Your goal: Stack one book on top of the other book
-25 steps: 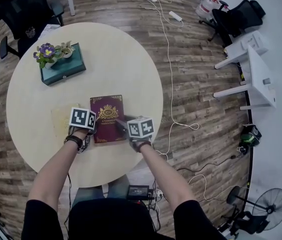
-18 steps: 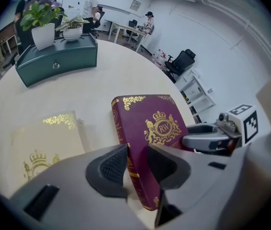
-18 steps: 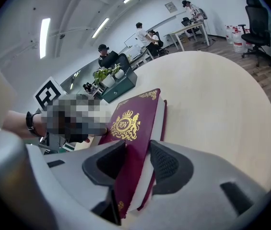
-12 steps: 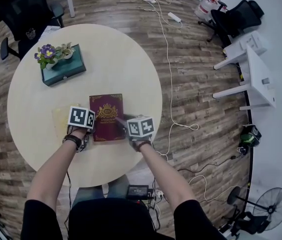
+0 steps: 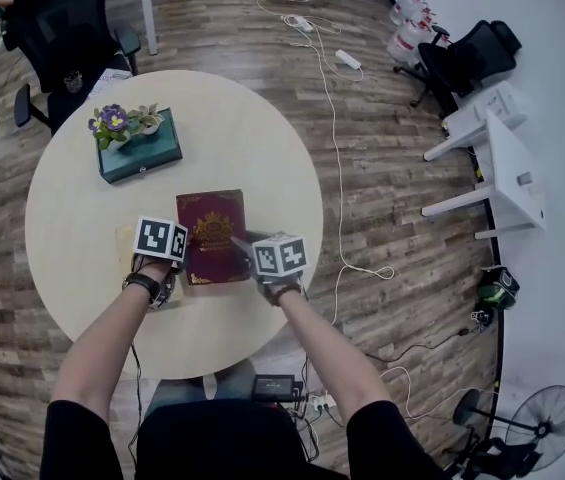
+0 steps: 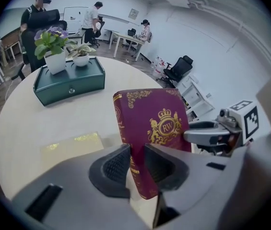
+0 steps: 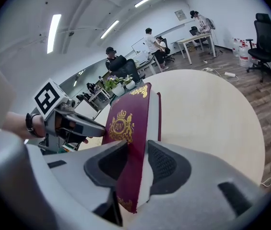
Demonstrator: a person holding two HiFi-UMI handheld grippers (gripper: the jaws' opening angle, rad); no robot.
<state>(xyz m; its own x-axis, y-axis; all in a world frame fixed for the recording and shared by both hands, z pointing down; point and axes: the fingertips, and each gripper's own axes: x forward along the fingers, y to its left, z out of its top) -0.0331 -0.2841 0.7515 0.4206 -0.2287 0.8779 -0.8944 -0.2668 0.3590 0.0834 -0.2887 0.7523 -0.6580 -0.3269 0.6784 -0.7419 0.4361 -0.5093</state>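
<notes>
While the round table [image 5: 82, 203] stands on a plank floor [image 5: 382, 158], the maroon book [image 5: 212, 230] points lengthwise, seemingly, at the teal box [image 5: 142, 153]; left claw [image 6: 136, 164] and right claw [image 7: 136, 164], just closing, clamp it.

Held book [image 5: 212, 238] sits between left tongs [image 6: 136, 161] and right tongs [image 7: 136, 161], other book [image 6: 70, 146] lying left.

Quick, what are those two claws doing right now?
Left gripper: jaws have just been closing, gripping the maroon book.
Right gripper: likewise just closing, gripping the same book.
</notes>
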